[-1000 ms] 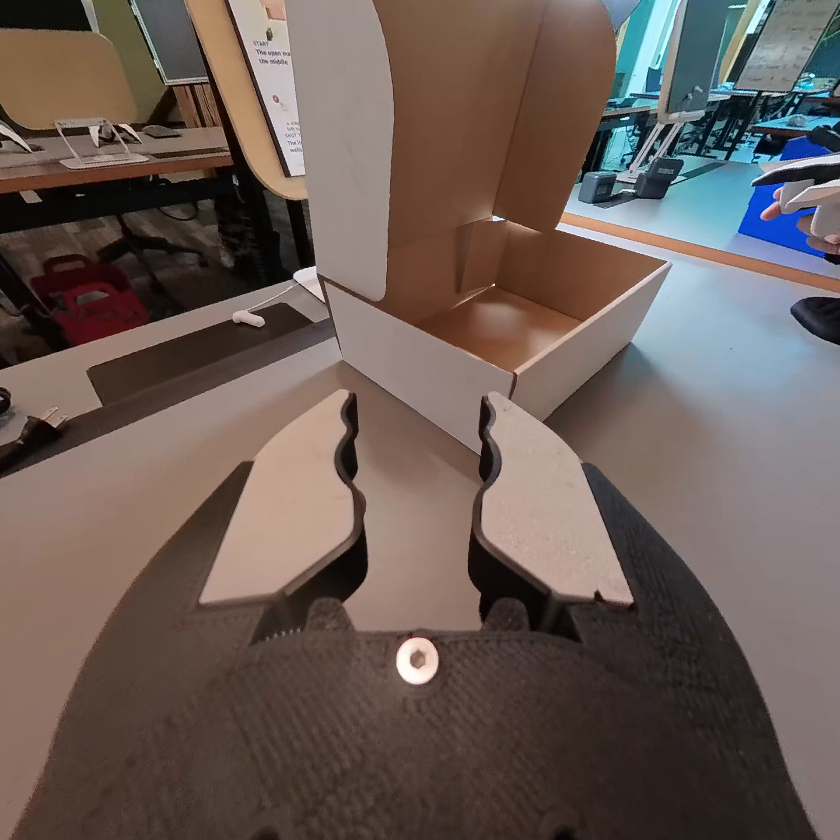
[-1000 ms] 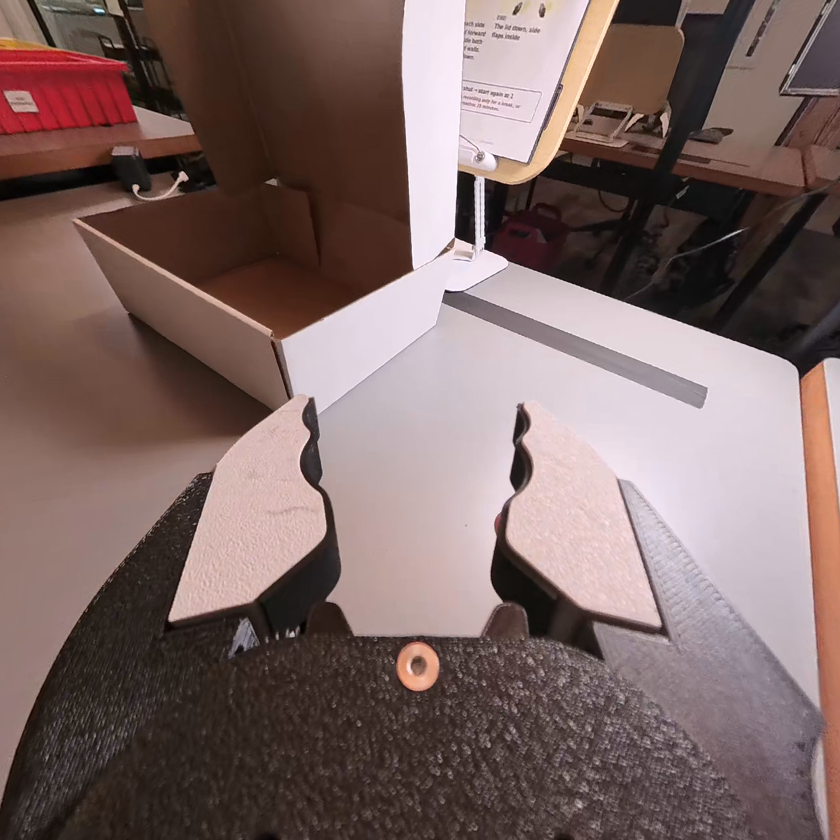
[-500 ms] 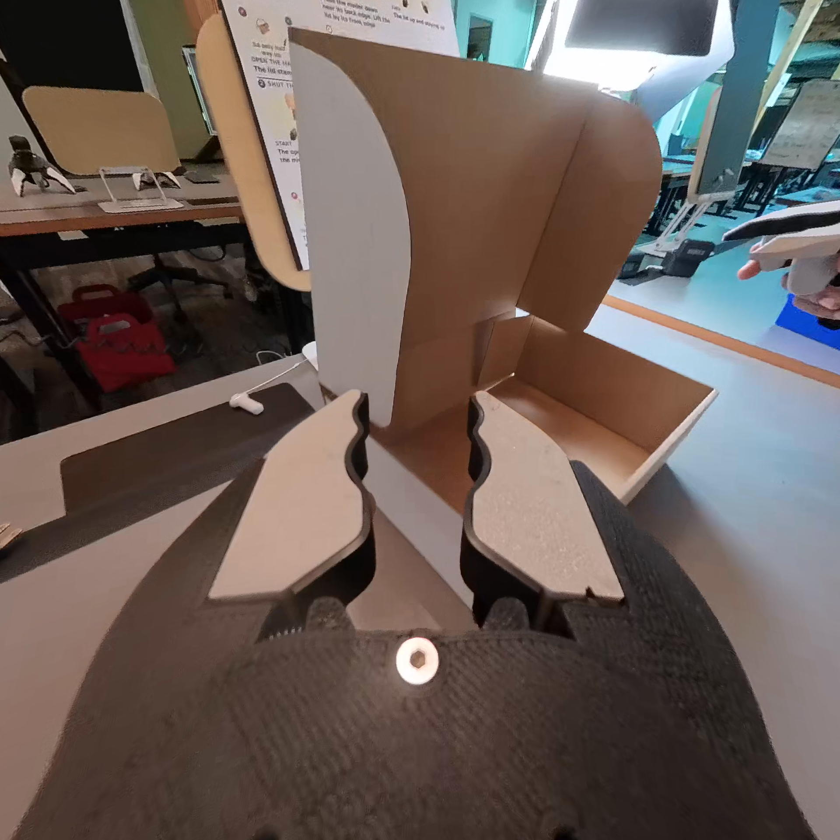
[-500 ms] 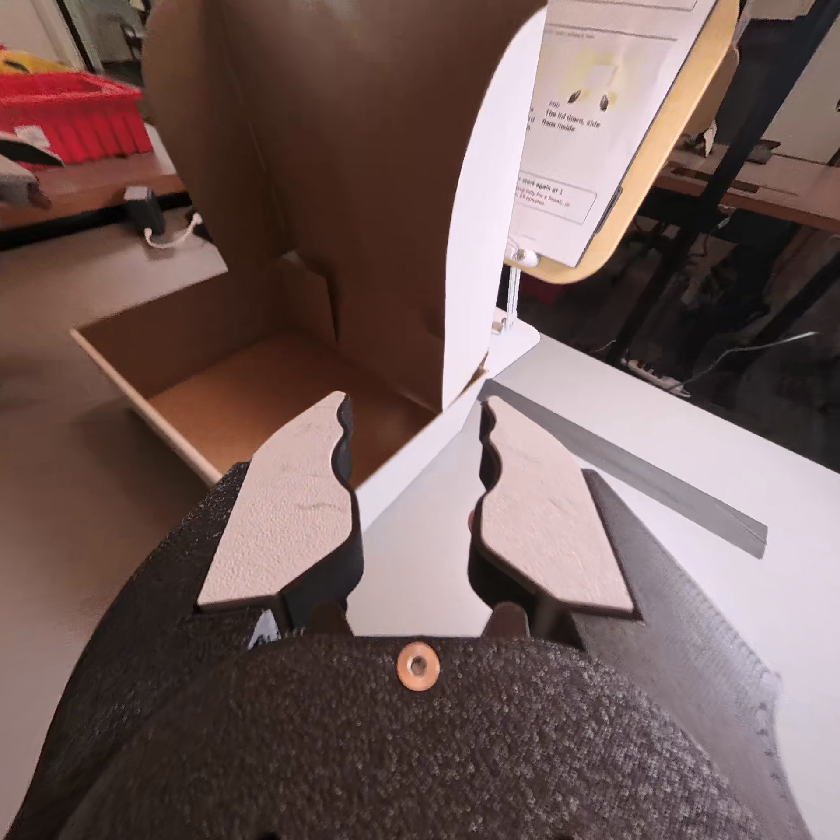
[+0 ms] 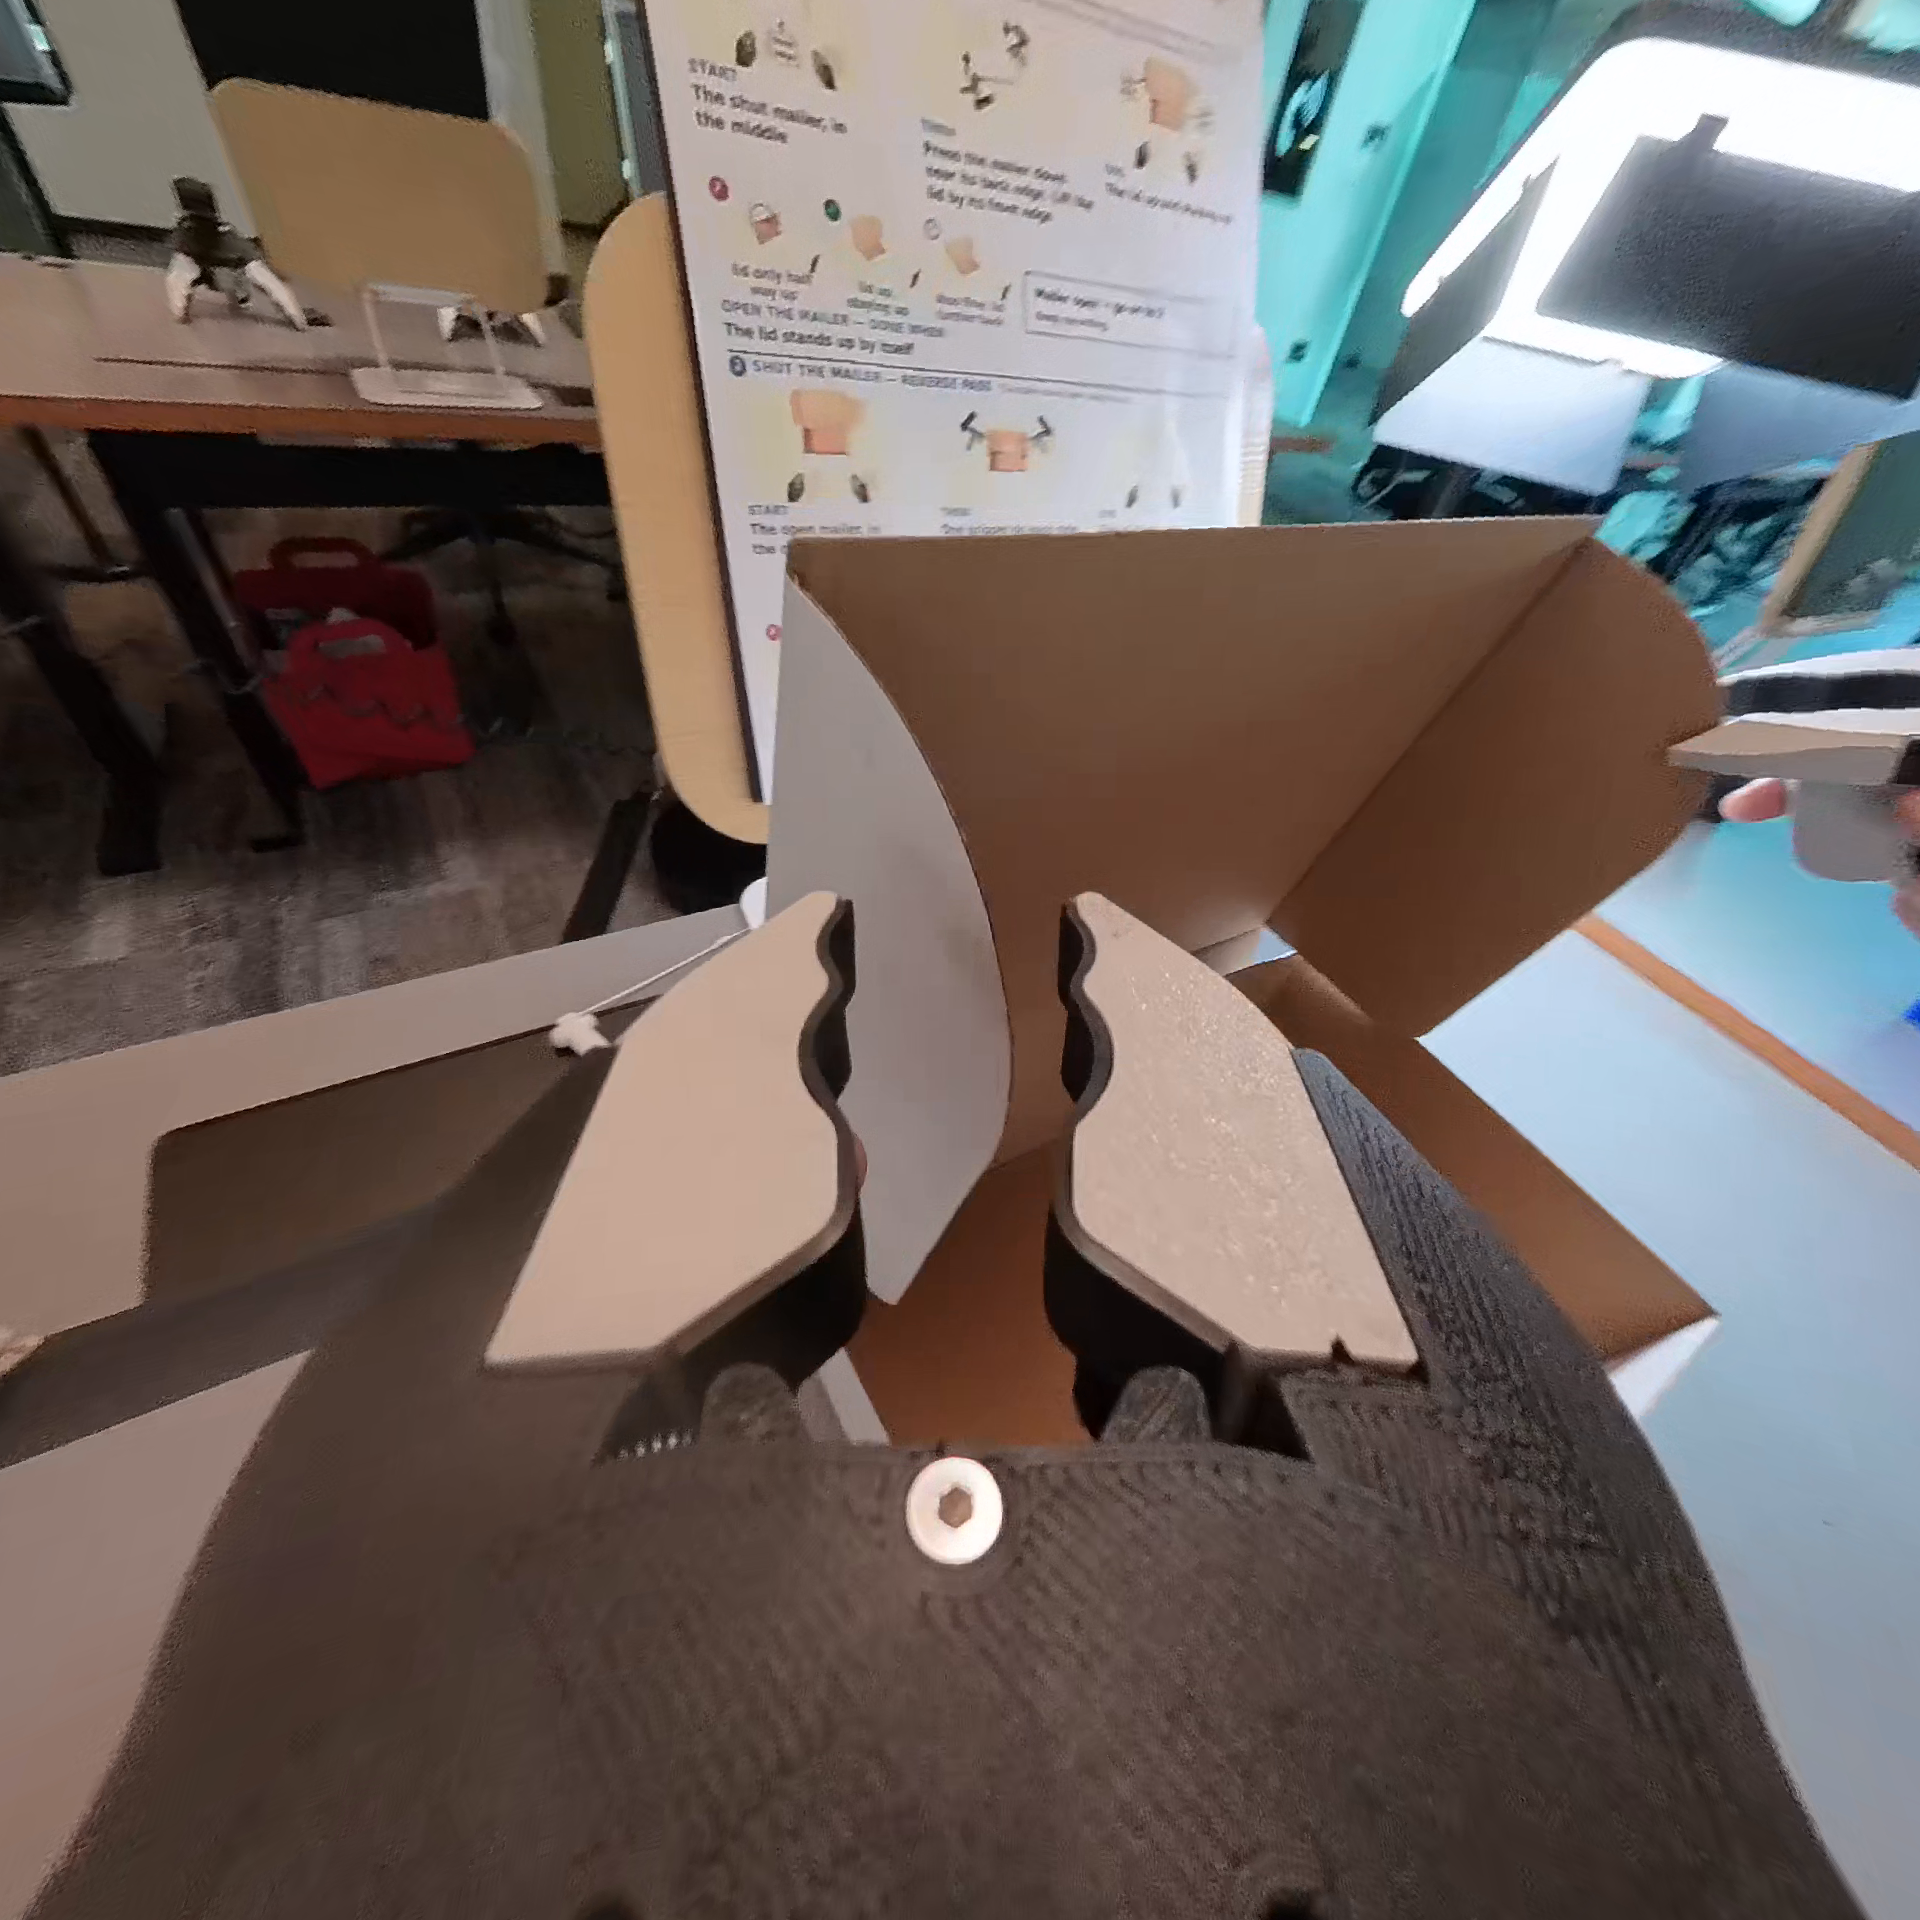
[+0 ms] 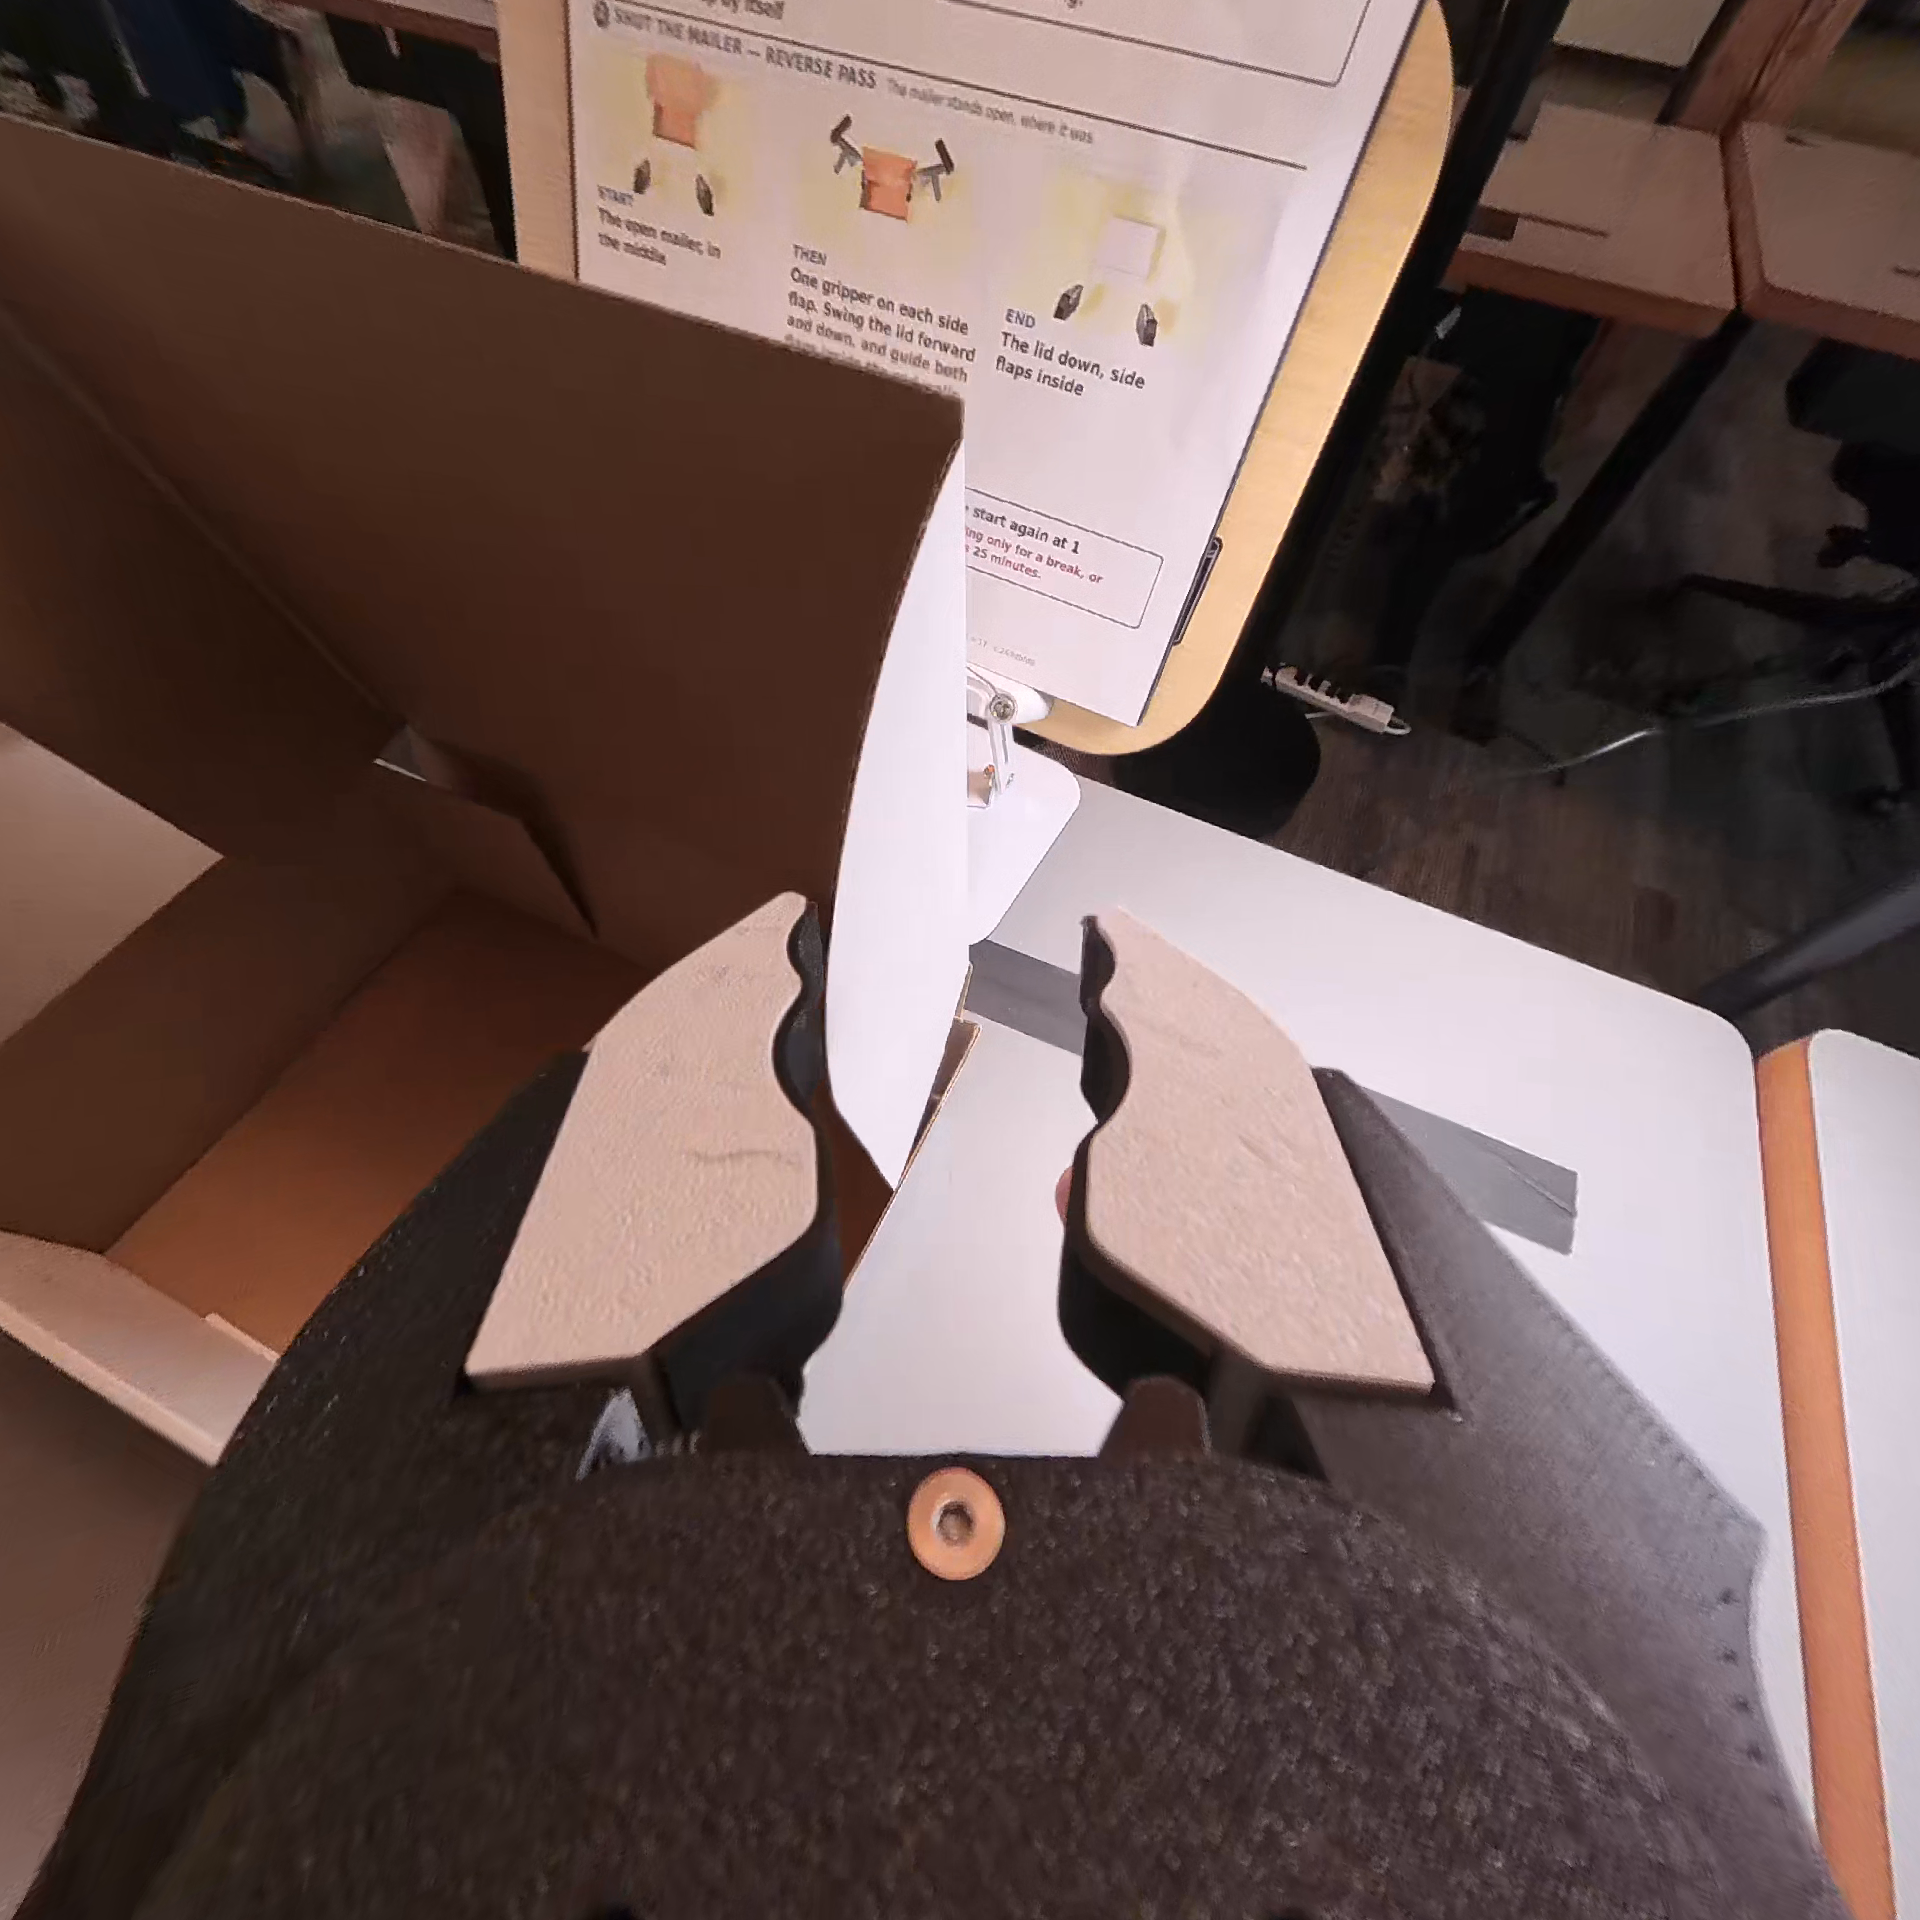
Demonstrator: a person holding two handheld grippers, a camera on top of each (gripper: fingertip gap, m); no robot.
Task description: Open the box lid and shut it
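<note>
The left tongs [image 5: 956, 997] are parted around the lid's left side flap [image 5: 894, 997] without clamping it. The right tongs [image 6: 940, 1008] likewise straddle the right side flap [image 6: 904, 831], open. The box [image 6: 208, 1049] sits on the grey bench [image 6: 1351, 1039], lid [image 5: 1195, 727] upright at the far side.

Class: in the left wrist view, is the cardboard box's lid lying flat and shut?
No: the brown cardboard lid stands upright above the open box.

box [image 5: 1455, 1174] on table [image 5: 1714, 1091], lid [image 5: 1195, 707] upright at far side | left gripper [image 5: 956, 1018] around left side flap [image 5: 894, 987] | right gripper [image 6: 945, 1029] around right side flap [image 6: 904, 883] | instruction sheet [image 6: 1039, 312] behind box
</note>
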